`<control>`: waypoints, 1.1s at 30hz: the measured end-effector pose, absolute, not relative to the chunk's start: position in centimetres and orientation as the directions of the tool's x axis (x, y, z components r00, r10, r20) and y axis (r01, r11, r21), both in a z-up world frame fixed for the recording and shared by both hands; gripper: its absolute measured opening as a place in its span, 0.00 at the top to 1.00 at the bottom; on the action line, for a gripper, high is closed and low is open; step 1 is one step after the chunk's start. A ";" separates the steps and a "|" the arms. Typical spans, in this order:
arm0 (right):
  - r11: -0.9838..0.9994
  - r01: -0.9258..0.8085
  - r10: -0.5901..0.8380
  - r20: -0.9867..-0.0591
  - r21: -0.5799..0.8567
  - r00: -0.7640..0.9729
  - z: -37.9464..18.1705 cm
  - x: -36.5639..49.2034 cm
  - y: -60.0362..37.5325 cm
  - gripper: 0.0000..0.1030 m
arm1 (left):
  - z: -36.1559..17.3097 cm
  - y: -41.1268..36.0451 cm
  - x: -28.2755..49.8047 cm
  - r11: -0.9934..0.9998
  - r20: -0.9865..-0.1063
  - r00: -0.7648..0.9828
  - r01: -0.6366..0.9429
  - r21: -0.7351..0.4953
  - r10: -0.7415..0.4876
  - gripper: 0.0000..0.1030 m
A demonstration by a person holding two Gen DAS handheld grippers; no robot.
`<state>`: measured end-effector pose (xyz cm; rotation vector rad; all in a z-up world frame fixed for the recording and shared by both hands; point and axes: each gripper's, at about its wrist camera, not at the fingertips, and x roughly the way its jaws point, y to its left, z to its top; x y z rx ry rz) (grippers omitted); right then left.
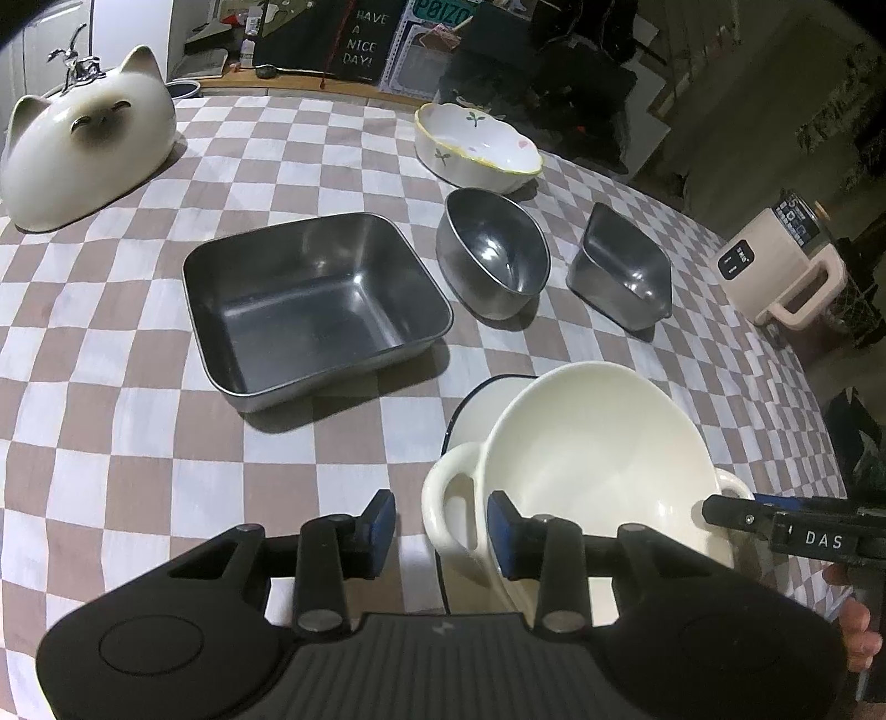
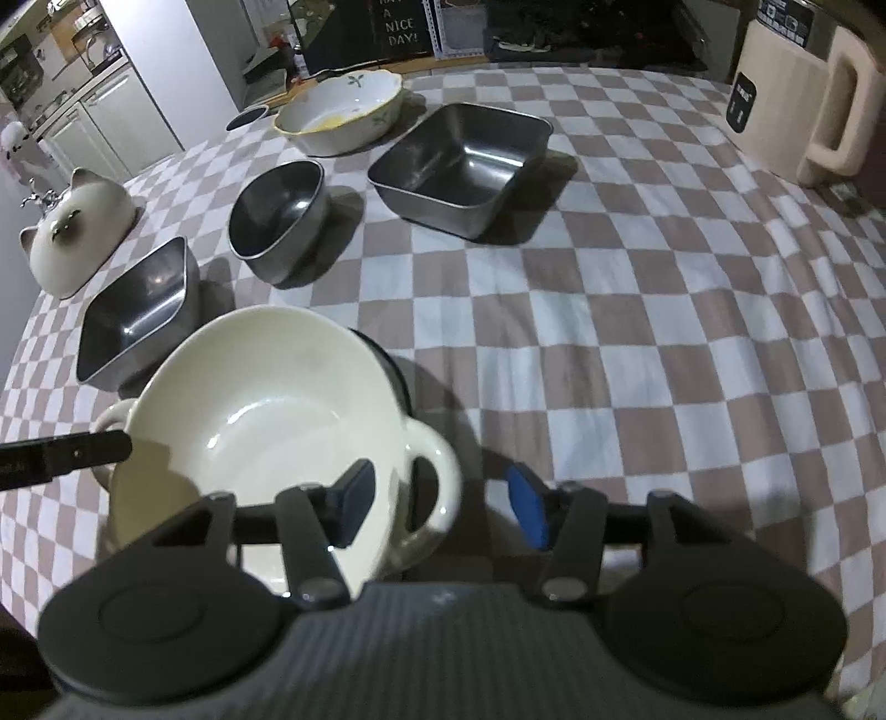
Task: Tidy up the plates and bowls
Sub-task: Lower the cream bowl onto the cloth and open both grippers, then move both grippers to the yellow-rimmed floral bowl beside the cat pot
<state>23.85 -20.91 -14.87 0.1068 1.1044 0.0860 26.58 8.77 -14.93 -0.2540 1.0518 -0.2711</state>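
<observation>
The cream two-handled bowl sits on a dark-rimmed white plate at the near edge of the checked tablecloth. The left gripper straddles one handle and the right gripper the other, jaws apart, pads not pressing. Beyond them stand a steel tray and steel bowl.

A dark sign at the table's far edge is reading "HAVE A NICE DAY!". The right gripper, coming in at the near right, is bearing white letters "DAS". The plate beside the sign is showing unclear characters.
</observation>
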 end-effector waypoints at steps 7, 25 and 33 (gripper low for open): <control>0.991 -0.047 0.130 -0.864 0.122 0.486 -14.1 23.2 -21.0 0.60 | -15.0 8.4 26.4 0.949 -0.830 0.464 0.108 -0.295 -0.311 0.56; 0.987 -0.132 0.141 -0.872 0.089 0.468 -14.5 23.2 -19.5 0.66 | -15.3 8.4 26.4 0.953 -0.845 0.442 0.110 -0.281 -0.300 0.48; 0.990 -0.138 0.100 -0.882 0.040 0.461 -15.0 23.1 -19.4 0.28 | -15.2 8.1 26.2 0.955 -0.851 0.435 0.121 -0.270 -0.295 0.18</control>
